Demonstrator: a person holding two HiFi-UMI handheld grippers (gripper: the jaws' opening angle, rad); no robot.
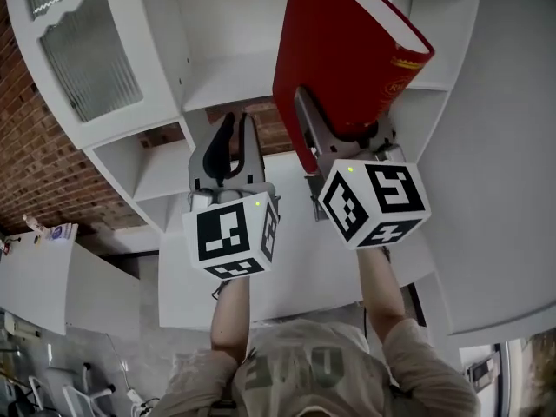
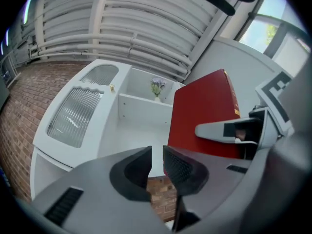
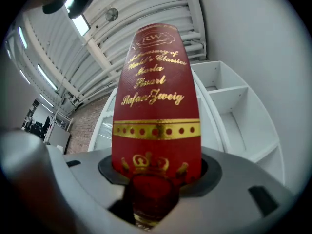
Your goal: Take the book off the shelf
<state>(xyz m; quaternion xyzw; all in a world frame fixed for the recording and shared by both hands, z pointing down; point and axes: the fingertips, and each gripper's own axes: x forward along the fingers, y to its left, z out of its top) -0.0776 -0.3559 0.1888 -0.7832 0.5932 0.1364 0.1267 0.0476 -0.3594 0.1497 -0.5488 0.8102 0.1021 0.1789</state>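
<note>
A red hardback book with gold lettering on its spine is held up in front of the white shelf unit, clear of its compartments. My right gripper is shut on the book's lower end, one jaw on each cover. From the left gripper view the book and the right gripper's finger across its cover show at the right. My left gripper hangs just left of the book, shut with only a thin slit between the pads and nothing in them.
The shelf unit has open compartments and a ribbed glass door on its left. A small vase of flowers stands in one upper compartment. A brick wall lies behind, and a white wall bounds the right side.
</note>
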